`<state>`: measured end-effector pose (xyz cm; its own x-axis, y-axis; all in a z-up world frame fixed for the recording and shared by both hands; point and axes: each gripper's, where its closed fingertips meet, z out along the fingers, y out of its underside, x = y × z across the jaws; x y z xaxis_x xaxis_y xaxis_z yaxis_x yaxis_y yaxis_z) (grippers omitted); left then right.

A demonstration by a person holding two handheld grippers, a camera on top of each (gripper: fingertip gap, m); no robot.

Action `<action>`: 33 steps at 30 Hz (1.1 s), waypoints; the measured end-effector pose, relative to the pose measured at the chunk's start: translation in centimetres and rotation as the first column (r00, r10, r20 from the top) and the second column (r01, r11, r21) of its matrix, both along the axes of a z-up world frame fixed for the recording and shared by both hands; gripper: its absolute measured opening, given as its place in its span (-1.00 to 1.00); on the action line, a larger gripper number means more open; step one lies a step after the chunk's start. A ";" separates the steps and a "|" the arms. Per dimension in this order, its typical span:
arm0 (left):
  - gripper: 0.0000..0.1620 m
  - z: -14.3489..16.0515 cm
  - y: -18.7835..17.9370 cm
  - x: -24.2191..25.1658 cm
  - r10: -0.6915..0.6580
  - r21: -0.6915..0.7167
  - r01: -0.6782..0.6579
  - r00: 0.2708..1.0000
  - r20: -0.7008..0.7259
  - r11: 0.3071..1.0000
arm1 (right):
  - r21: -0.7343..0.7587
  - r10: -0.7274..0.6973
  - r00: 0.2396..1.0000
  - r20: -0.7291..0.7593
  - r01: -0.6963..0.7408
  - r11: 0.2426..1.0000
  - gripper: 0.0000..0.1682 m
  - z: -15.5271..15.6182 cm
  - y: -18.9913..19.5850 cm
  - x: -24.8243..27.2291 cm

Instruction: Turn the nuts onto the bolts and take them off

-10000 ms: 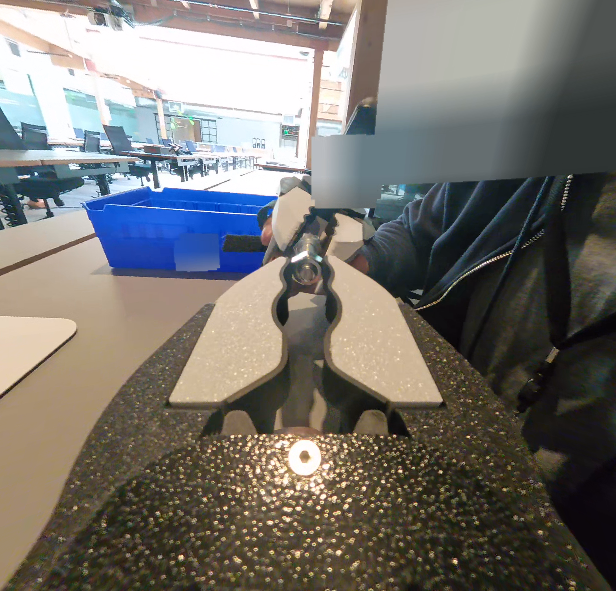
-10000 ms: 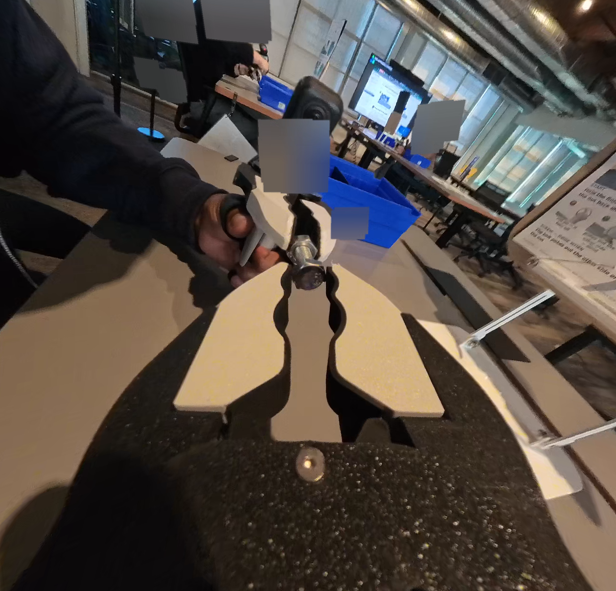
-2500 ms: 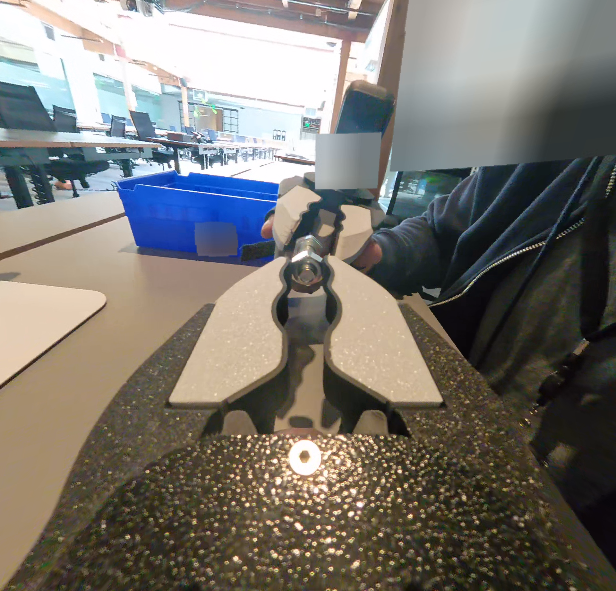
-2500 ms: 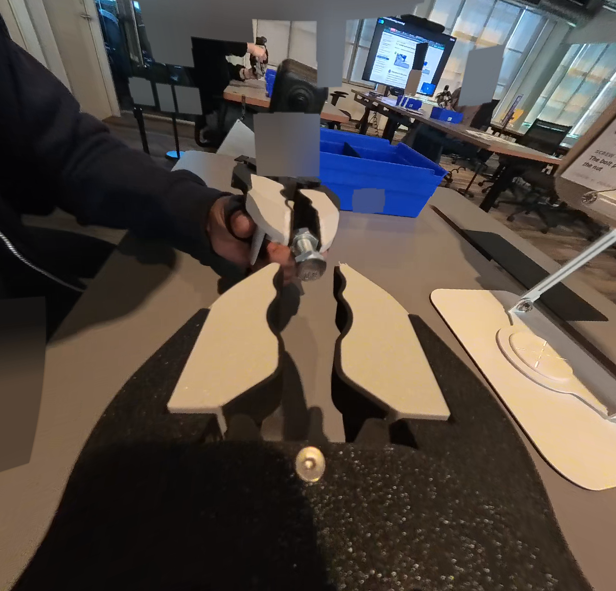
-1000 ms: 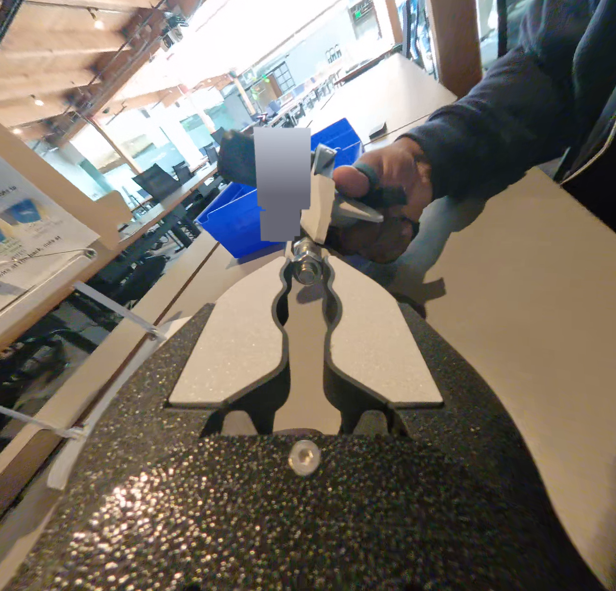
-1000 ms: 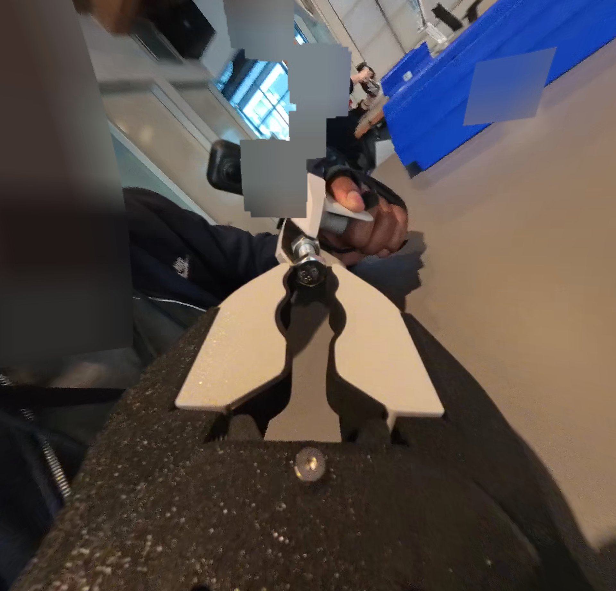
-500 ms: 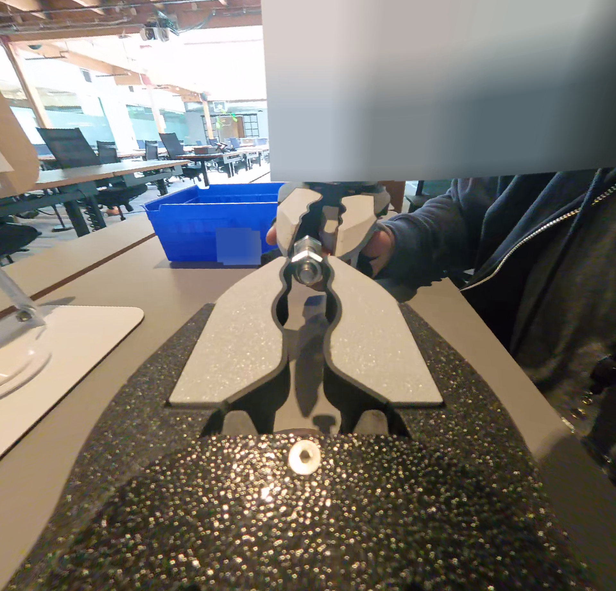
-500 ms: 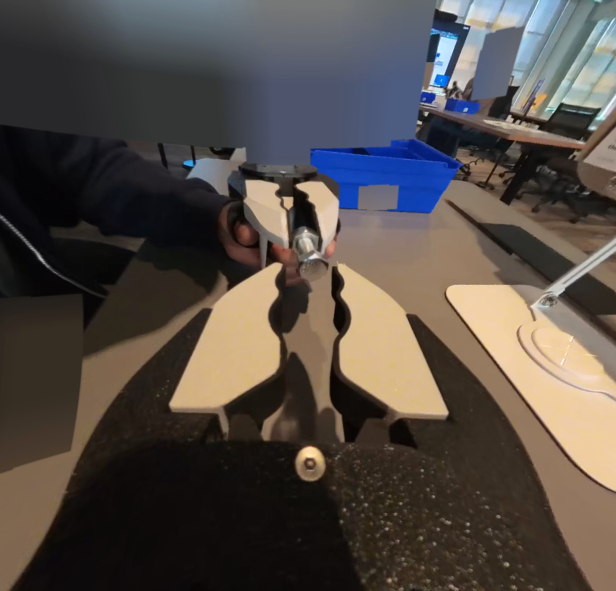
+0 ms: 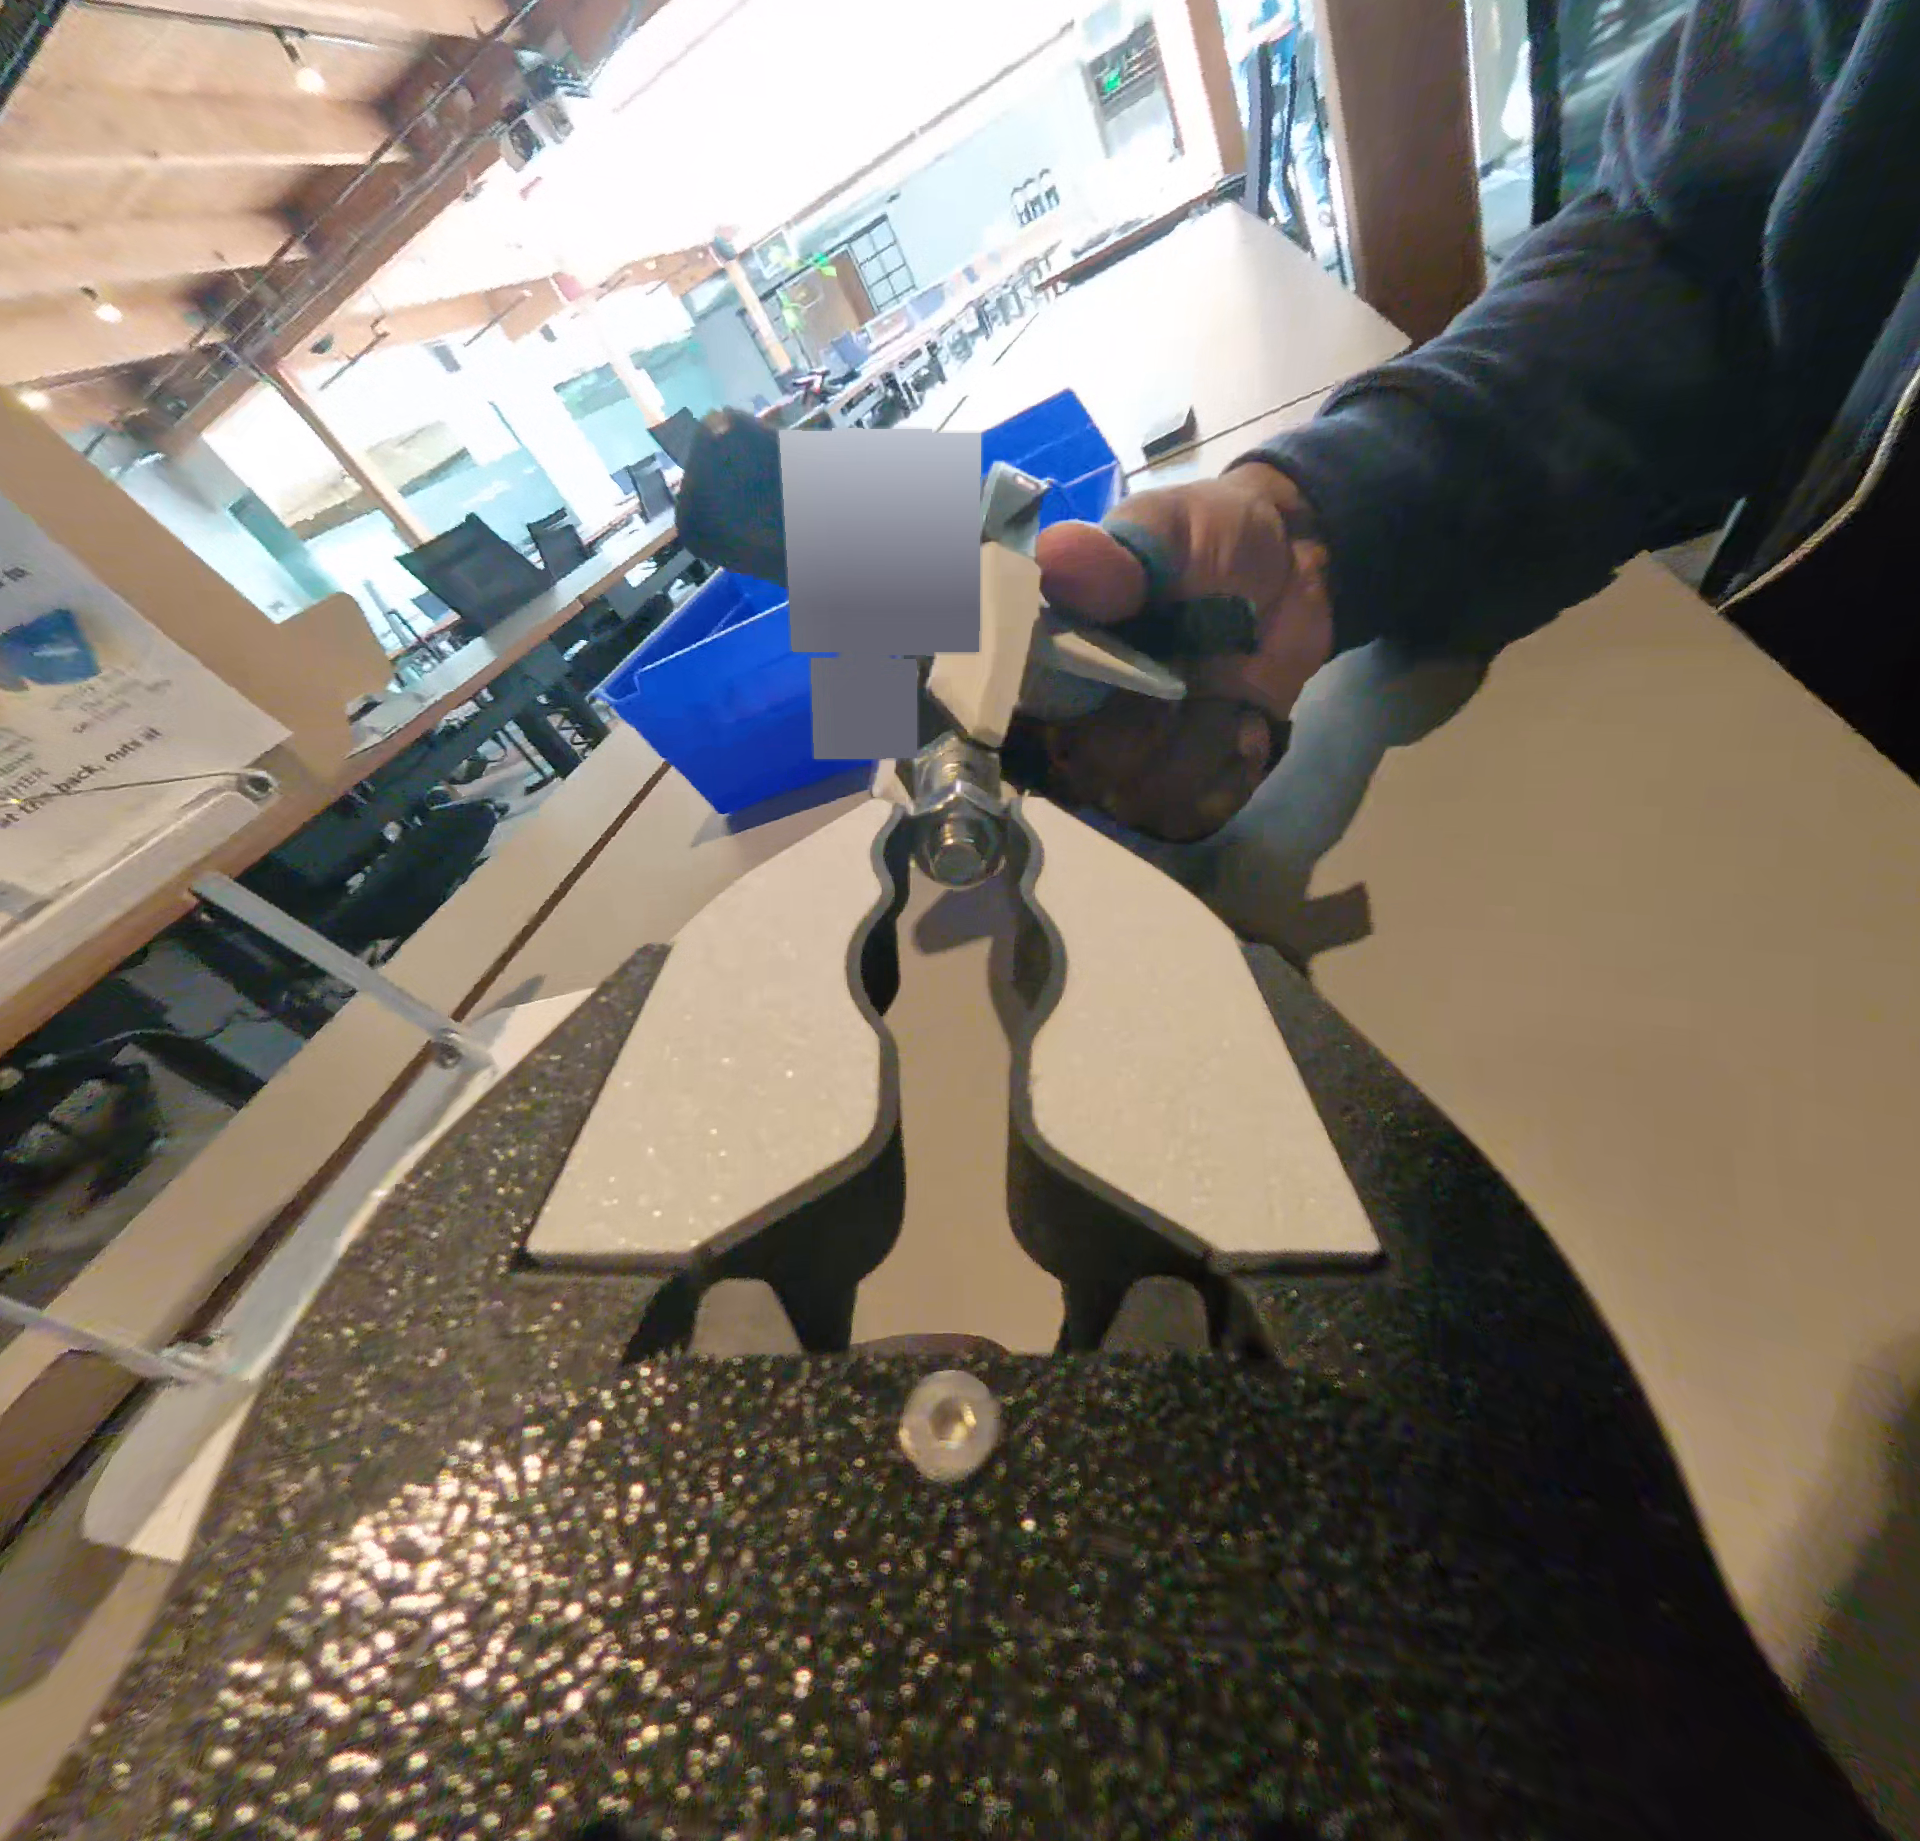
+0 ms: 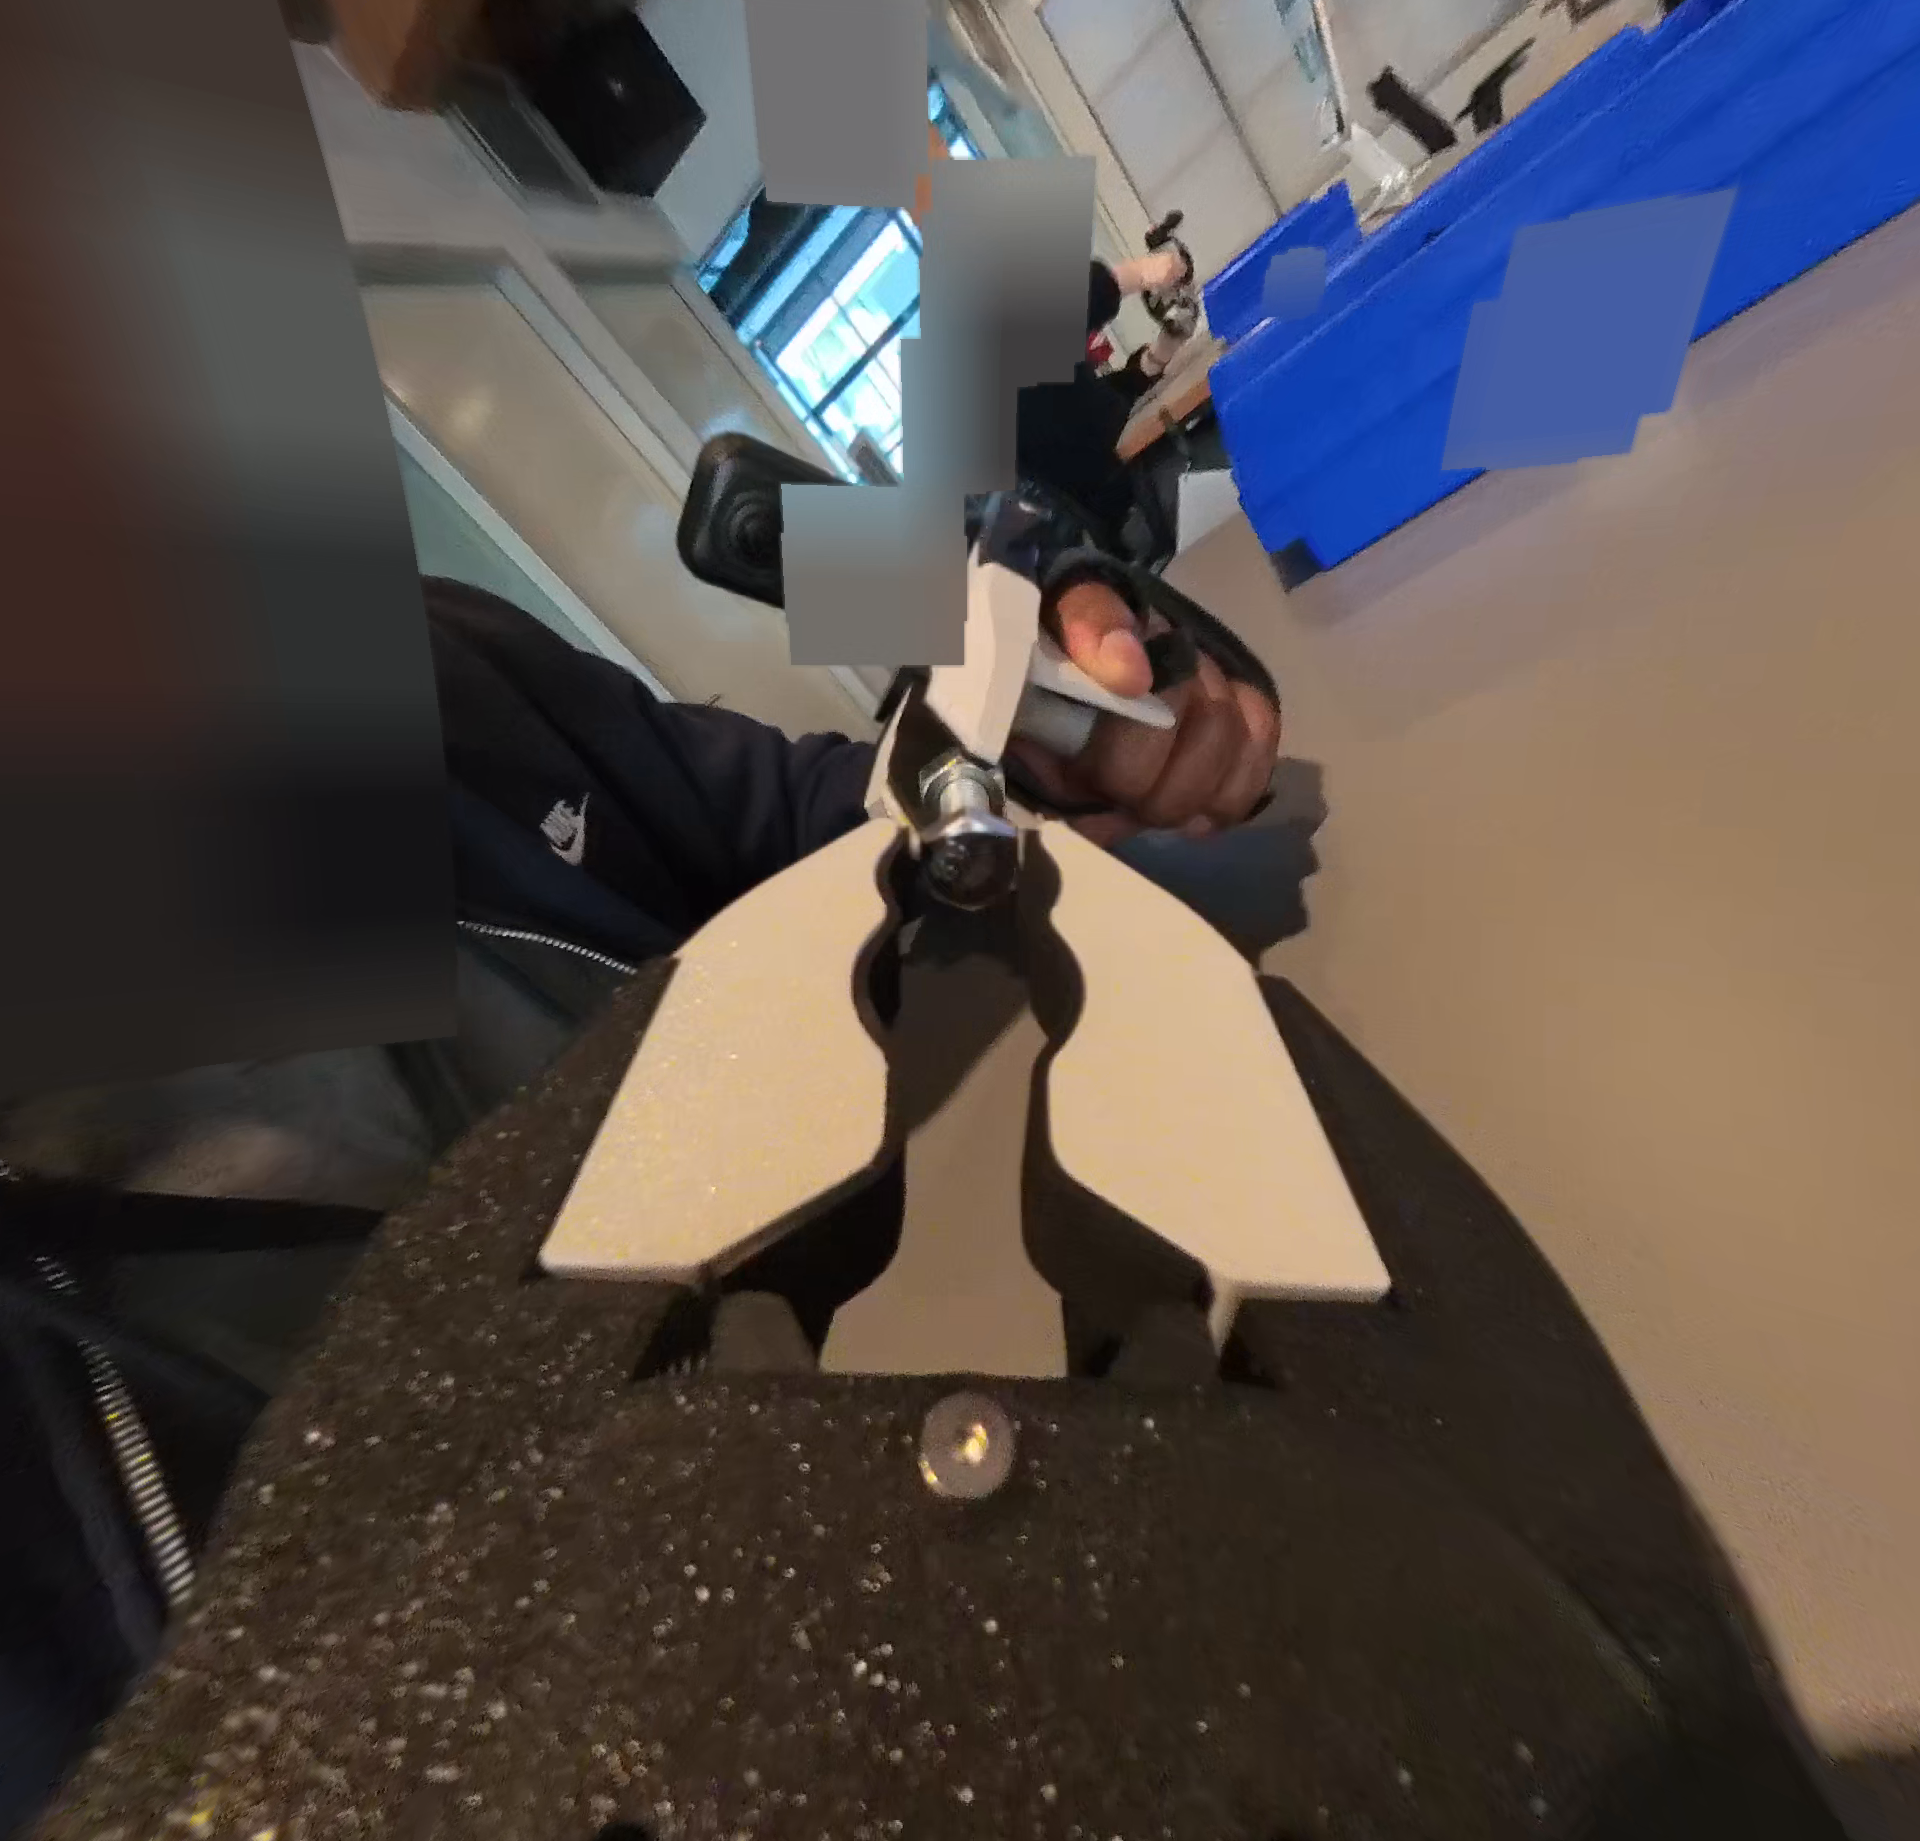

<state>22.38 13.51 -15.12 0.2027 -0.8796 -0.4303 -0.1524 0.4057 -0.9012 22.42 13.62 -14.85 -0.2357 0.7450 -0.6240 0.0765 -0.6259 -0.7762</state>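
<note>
Up close, the left gripper [image 9: 961,841] has its 2 jaws clamped on the nut [image 9: 954,802], threaded on the bolt [image 9: 962,859] whose shaft end faces the camera. From the other side, the right gripper [image 10: 961,872] has both jaws pinched on the bolt's hex head, the nut just beyond it. Bolt and nut hang in the air above the tan table [image 9: 1621,960]. Behind the bolt, a hand [image 9: 1195,648] grips the opposite tool. Farther back sits a blue bin [image 9: 727,700], its label masked. Left of it, a printed sign [image 9: 73,690].
</note>
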 end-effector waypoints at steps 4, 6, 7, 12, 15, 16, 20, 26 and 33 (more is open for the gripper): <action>-0.79 0.6 0.4 -0.4 -0.043 -0.166 0.058 0.995 0.093 0.984 | 0.242 -0.142 0.990 0.025 0.131 0.961 -0.50 0.2 1.0 -0.1; -0.79 0.9 0.6 -0.6 -0.060 -0.248 0.094 0.989 0.139 0.964 | 0.434 -0.237 0.971 0.025 0.202 0.878 -0.52 0.6 1.3 0.1; -0.80 1.0 0.6 -0.7 -0.070 -0.274 0.112 0.985 0.157 0.955 | 0.520 -0.273 0.962 0.017 0.224 0.824 -0.53 0.8 1.3 0.2; -0.79 1.3 0.2 -0.7 -0.115 -0.343 0.182 0.972 0.206 0.922 | 0.734 -0.330 0.944 0.025 0.207 0.647 -0.60 0.6 0.3 -0.4; -0.79 0.7 -0.3 -0.2 -0.141 -0.333 0.190 0.976 0.164 0.924 | 0.743 -0.319 0.947 0.043 0.183 0.644 -0.79 0.2 -0.3 -0.7; -0.79 0.7 -0.4 -0.1 -0.138 -0.323 0.185 0.977 0.161 0.928 | 0.732 -0.316 0.947 0.055 0.177 0.657 -0.79 0.0 -0.2 -0.7; -0.79 0.2 -0.2 -0.1 -0.116 -0.266 0.141 0.987 0.109 0.953 | 0.575 -0.241 0.964 0.112 0.136 0.807 -0.80 -0.5 -0.3 -0.7; -0.80 -0.2 -0.4 0.2 -0.048 -0.039 0.048 0.999 0.004 0.998 | -0.048 0.040 0.999 0.005 -0.040 0.998 -0.79 -0.2 -0.6 -0.3; -0.79 0.7 0.7 -0.5 -0.036 -0.210 0.060 0.993 0.115 0.976 | 0.265 -0.166 0.986 0.015 0.156 0.952 -0.50 0.3 1.1 -0.1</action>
